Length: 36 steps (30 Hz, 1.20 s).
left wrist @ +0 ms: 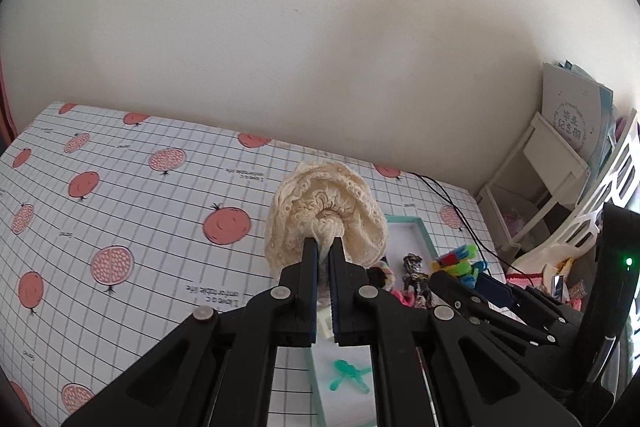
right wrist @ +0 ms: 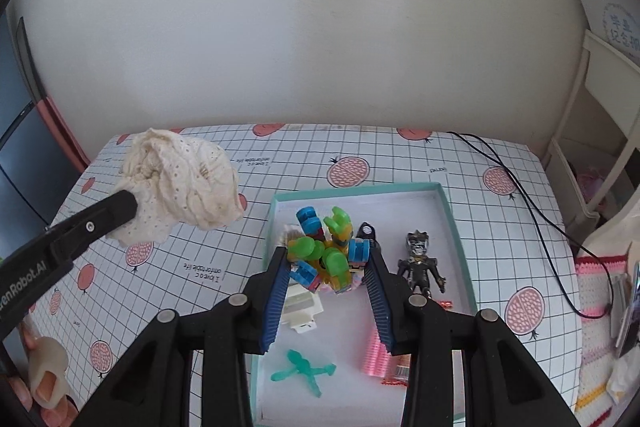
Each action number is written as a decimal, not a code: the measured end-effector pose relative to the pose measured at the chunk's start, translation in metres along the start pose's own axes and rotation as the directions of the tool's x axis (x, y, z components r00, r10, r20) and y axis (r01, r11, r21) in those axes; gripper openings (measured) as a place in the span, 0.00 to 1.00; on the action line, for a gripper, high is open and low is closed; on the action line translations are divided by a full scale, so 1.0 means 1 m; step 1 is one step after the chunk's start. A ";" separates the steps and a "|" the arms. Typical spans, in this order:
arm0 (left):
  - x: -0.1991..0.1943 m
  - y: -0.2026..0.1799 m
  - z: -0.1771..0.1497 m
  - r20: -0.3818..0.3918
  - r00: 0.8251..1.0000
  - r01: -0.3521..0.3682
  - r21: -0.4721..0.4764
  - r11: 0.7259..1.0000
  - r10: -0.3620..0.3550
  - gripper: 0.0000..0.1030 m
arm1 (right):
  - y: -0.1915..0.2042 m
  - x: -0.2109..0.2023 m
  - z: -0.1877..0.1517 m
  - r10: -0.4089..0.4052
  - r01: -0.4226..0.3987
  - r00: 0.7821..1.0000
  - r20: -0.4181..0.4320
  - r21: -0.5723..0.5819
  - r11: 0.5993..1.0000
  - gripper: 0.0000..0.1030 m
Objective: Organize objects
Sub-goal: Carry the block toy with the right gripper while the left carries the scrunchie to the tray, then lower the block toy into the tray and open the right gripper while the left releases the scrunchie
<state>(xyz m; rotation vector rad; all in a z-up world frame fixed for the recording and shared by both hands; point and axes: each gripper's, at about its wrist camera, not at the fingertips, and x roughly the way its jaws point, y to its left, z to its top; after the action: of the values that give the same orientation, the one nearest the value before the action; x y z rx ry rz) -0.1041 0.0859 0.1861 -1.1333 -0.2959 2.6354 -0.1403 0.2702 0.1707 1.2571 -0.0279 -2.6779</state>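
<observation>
My left gripper (left wrist: 323, 243) is shut on a cream lace cloth (left wrist: 328, 211) and holds it in the air above the table; it also shows in the right wrist view (right wrist: 184, 187). My right gripper (right wrist: 326, 251) is shut on a bundle of colourful clips (right wrist: 326, 251), green, blue and yellow, over a teal-rimmed white tray (right wrist: 460, 227). In the tray lie a dark figurine (right wrist: 420, 263), a white plastic piece (right wrist: 300, 303), a teal toy (right wrist: 304, 371) and a pink comb-like item (right wrist: 374, 355).
The table has a gridded cloth with pomegranate prints (right wrist: 348, 171). A black cable (right wrist: 532, 199) runs across its right side. A white shelf (left wrist: 552, 163) with a booklet stands at the right by the wall. A striped knitted mat (right wrist: 600, 291) lies right of the table.
</observation>
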 end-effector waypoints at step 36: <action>0.110 -0.044 -0.081 -0.331 0.943 -0.005 0.092 0.996 0.035 0.05 | -0.058 0.078 -0.045 -0.110 0.132 0.953 -0.282 0.058 0.990 0.40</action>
<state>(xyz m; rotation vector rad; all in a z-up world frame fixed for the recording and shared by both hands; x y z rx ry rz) -0.1105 0.1689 0.0693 -1.5255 -0.0977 2.3895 -0.1636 0.3161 0.0773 1.7010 -0.0156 -2.5928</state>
